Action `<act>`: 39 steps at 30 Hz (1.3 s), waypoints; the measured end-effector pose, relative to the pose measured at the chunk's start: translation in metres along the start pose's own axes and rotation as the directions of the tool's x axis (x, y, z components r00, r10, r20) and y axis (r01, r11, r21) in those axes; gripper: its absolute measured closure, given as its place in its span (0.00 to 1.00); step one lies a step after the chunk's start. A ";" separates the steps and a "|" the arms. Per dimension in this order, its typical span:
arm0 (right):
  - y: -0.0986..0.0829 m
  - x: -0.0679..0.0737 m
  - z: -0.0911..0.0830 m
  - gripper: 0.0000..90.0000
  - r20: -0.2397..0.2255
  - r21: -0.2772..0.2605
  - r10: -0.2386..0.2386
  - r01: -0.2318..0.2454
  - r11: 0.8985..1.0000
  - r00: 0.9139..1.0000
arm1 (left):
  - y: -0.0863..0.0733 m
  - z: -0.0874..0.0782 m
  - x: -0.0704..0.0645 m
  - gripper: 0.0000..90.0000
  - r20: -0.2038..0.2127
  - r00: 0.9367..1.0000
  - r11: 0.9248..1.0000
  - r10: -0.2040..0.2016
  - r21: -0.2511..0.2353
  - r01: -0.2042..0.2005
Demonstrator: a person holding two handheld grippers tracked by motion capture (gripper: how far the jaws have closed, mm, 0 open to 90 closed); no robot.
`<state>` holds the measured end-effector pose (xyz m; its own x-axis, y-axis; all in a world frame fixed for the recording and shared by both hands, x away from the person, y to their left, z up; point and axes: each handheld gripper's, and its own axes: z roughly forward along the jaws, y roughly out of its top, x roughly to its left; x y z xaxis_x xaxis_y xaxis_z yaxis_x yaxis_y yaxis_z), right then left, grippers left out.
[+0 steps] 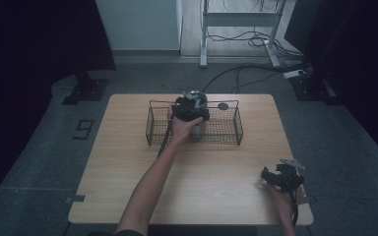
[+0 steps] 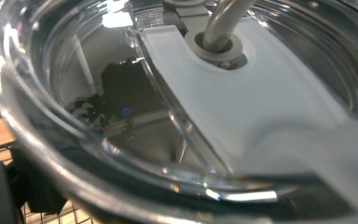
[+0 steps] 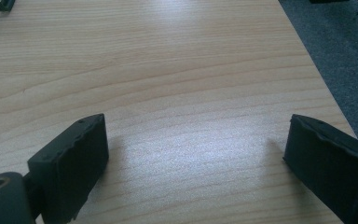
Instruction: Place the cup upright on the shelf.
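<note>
Over at the far side of the counter (image 1: pixel 128 167), the person's left arm is stretched out into a black wire basket (image 1: pixel 229 133), and the left tool (image 1: pixel 191 112) sits right against a tumbler with a clear lid (image 1: pixel 196 96) standing inside that basket, toward its back rail. From above, the tool's body covers the spot where it meets the tumbler, so I cannot tell whether its jaws are clamped on it or just beside it. The left gripper view is pressed up close to the lid (image 2: pixel 121 93): a clear domed rim, a frosted white slider bar (image 2: pixel 242 102) running across it, and a grey straw (image 2: pixel 223 23) rising through a round grommet near the top. A bit of basket mesh and pale wood shows at the lower left corner there.

Just beyond the basket's back edge lies a small dark round disc (image 1: pixel 223 106) on the counter.

Meanwhile the right tool (image 1: pixel 283 177) rests near the counter's near right corner, well apart from the basket. Its jaws stand wide apart over bare wood, holding nothing, with grey carpet (image 3: pixel 340 56) visible past the counter's edge.
</note>
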<state>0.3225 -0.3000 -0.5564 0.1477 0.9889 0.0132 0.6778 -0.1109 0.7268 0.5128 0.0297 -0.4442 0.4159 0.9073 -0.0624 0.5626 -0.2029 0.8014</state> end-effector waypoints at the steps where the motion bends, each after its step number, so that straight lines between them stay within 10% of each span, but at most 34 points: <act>1: 0.000 0.000 0.000 0.07 0.000 0.000 0.000 0.000 1.000 1.000 | -0.001 0.001 0.000 0.04 -0.001 1.000 1.000 0.001 0.004 -0.001; 39: 0.000 0.000 0.000 0.07 0.000 0.000 0.000 0.000 1.000 1.000 | -0.027 0.006 0.009 0.04 0.033 0.999 0.999 0.027 -0.026 -0.027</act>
<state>0.3225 -0.3000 -0.5564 0.1475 0.9890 0.0129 0.6779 -0.1106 0.7268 0.5050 0.0408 -0.4701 0.4543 0.8888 -0.0597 0.5325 -0.2172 0.8180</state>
